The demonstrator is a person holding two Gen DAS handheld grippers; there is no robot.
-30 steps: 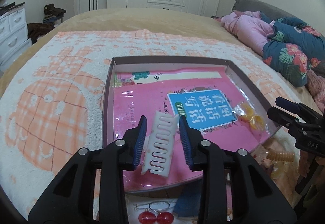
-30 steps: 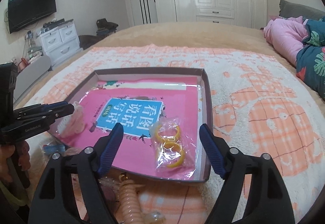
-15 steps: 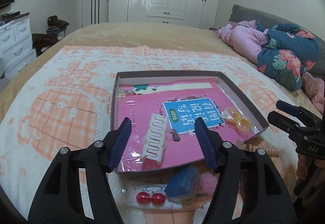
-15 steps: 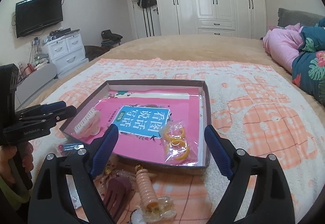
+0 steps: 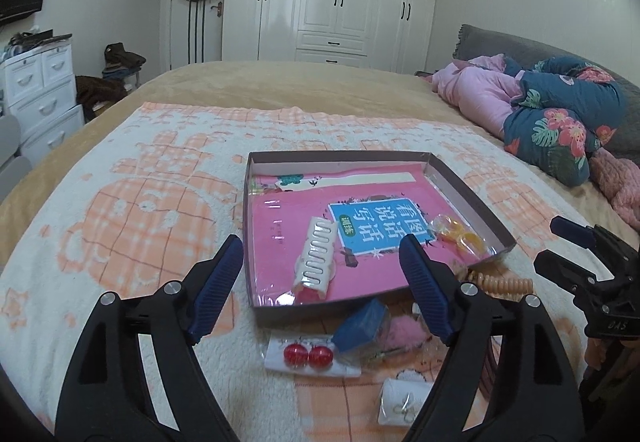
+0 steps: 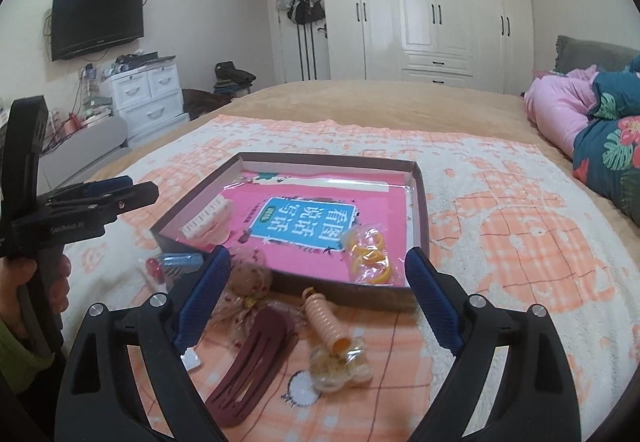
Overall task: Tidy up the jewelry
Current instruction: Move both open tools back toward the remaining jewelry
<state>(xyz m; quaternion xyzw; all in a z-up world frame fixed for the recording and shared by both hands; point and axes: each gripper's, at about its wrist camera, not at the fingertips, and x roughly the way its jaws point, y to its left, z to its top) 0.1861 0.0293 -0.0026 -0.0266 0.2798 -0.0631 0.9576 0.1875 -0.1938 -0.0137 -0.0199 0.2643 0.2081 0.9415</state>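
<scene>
On a bed spread with an orange-and-white blanket, we see a shallow cardboard box lined with a pink printed sheet. A white hair comb lies inside it near the front wall, and a clear packet of yellow rings rests in the box's near right corner.

The left gripper hovers just short of the box, its jaws opening, with nothing pressed between the blue pads; the comb sits free beyond them. In the right wrist view we see a hand on that tool's handle at the left edge.

The right gripper hangs over the loose pieces in front of the box, its jaws spread wide and gripping nothing.

The unsorted jewelry lies on the blanket along the box's front wall: a card with two red bead earrings, a blue block and a pink fluffy piece just beside it, a small white card with earrings, a dark red hair clip, a peach spiral hair tie touching a clear flower-shaped clip, and a crinkled clear packet against the box.

A white wardrobe fills the far wall.
</scene>
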